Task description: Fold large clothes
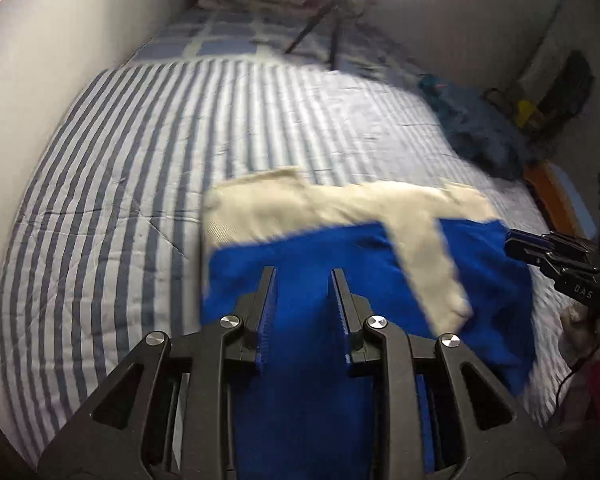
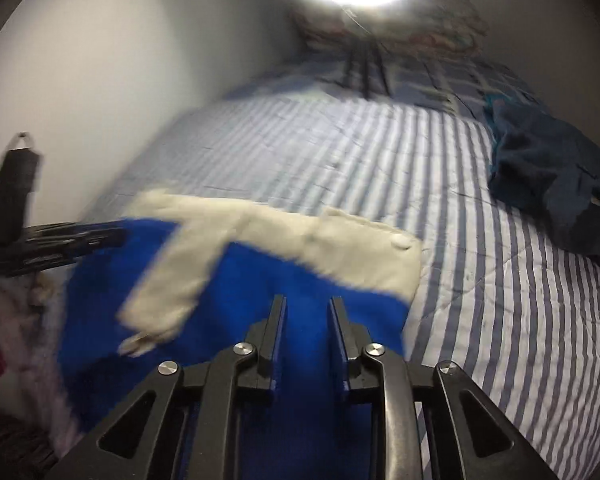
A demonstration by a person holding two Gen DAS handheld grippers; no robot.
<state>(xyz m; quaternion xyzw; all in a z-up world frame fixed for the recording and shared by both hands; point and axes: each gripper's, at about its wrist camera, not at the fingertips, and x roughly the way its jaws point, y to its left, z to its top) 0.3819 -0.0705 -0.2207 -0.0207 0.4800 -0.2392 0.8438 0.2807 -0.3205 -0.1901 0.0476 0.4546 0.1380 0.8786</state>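
**Two grippers over one garment**

Both partly spread: left gripper point(image 1: 303, 270) and right gripper point(image 2: 305, 298), blue cloth showing between fingers; pinch on it not discernible. Garment point(image 1: 340, 248) blue and cream, ahead of fingertips on striped bed point(image 1: 120, 180).

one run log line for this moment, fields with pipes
stage: fold underway | item: blue and cream fleece garment on striped quilt | left gripper: holds blue fabric | right gripper: holds blue fabric
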